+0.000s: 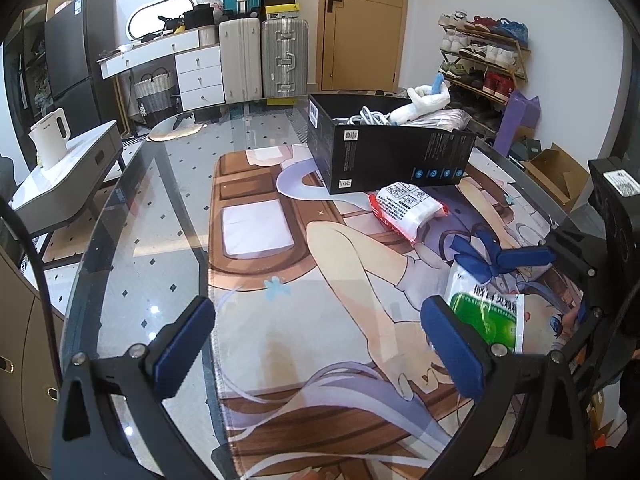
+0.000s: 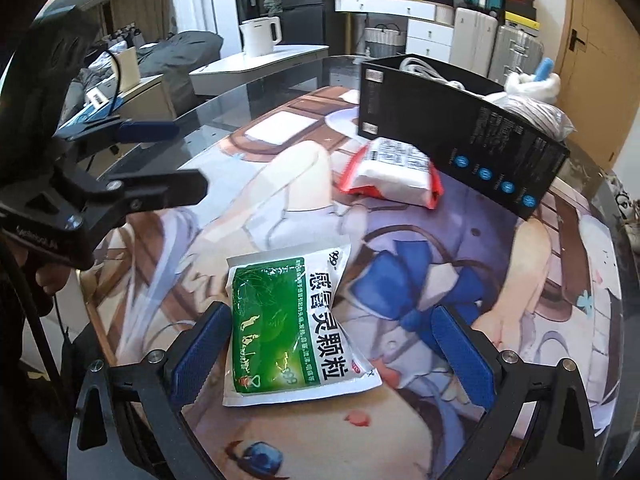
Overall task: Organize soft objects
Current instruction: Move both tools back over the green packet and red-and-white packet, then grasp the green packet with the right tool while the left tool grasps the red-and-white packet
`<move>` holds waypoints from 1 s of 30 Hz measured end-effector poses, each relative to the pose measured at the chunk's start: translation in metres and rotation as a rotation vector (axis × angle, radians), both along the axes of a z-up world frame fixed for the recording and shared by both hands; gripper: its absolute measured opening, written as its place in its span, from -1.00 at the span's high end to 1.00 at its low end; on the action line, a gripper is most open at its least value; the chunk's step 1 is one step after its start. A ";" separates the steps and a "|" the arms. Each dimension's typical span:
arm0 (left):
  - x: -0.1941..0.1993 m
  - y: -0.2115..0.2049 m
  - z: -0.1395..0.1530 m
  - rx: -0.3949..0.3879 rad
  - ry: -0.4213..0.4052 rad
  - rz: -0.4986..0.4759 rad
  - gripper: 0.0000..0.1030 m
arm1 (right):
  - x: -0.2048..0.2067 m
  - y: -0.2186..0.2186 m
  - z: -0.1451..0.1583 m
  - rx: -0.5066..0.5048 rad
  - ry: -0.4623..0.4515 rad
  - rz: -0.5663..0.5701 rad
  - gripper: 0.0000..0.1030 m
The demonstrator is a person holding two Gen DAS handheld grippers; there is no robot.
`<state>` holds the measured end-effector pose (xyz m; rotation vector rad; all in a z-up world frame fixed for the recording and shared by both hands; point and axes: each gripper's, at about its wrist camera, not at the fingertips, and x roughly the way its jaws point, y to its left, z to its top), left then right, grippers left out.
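A green and white soft packet (image 2: pixel 298 326) lies flat on the printed mat, between the open fingers of my right gripper (image 2: pixel 334 354); it also shows in the left wrist view (image 1: pixel 486 312). A red and white soft pack (image 2: pixel 394 174) lies beside the black box (image 2: pixel 472 132), which holds a white plush toy (image 1: pixel 420 106), a cable and a plastic-wrapped item. My left gripper (image 1: pixel 320 346) is open and empty above the mat, left of the green packet; it also shows in the right wrist view (image 2: pixel 168 160).
The printed mat (image 1: pixel 280 320) covers a round glass table (image 1: pixel 140 220). A side table with a white kettle (image 1: pixel 50 138) stands to the left. Suitcases, a dresser and a shoe rack (image 1: pixel 484 60) line the far wall.
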<state>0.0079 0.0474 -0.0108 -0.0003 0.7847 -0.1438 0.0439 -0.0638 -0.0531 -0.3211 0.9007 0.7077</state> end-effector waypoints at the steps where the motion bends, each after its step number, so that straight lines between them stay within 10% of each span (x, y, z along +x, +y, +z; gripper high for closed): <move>1: 0.001 -0.001 -0.001 -0.002 0.003 -0.002 -1.00 | 0.003 -0.002 0.000 -0.002 0.000 -0.011 -0.98; 30: 0.090 -0.060 -0.008 0.017 0.070 -0.146 -1.00 | 0.061 -0.081 0.000 -0.021 0.024 -0.145 -0.75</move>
